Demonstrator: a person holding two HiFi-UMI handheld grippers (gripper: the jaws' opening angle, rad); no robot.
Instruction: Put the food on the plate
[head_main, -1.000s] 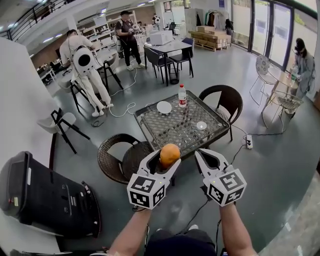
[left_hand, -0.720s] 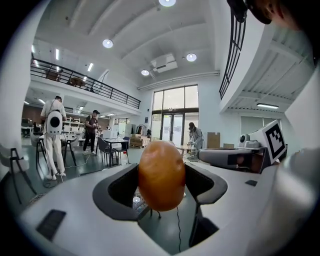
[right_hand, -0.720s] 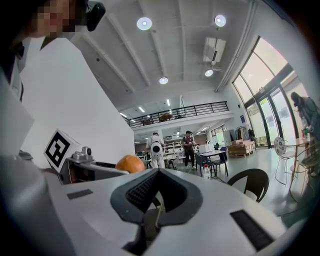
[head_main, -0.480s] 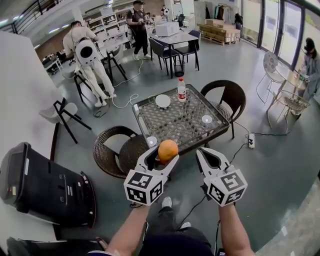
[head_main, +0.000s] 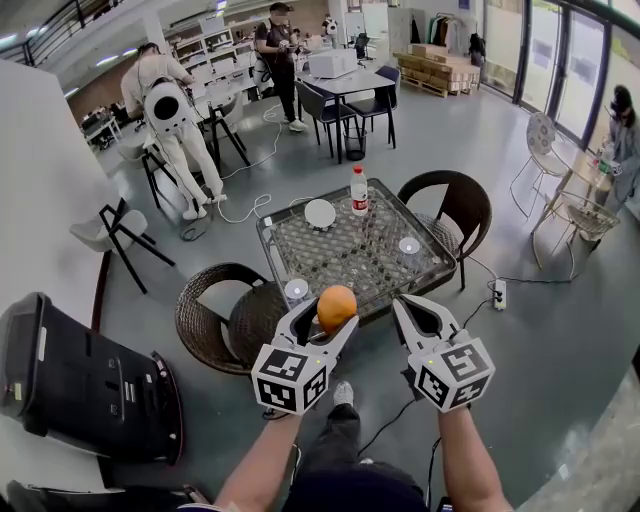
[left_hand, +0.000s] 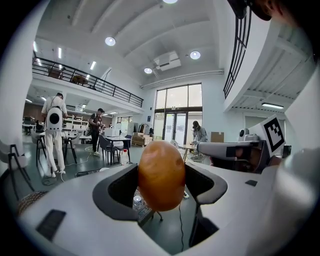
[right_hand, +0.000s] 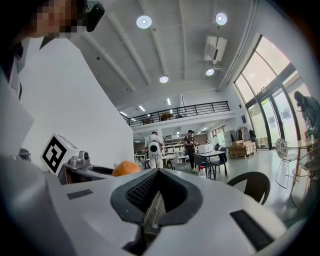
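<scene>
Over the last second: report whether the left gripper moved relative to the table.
Yes, slightly: the left gripper, holding the orange, came closer to the table, still at its near edge.

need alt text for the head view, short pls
Seen from above, the left tongs grip a round orange food item, held in the air in front of a glass-topped table; the right tongs are closed and empty beside them. Toward the table's far side sit a white plate and a bottle.
</scene>
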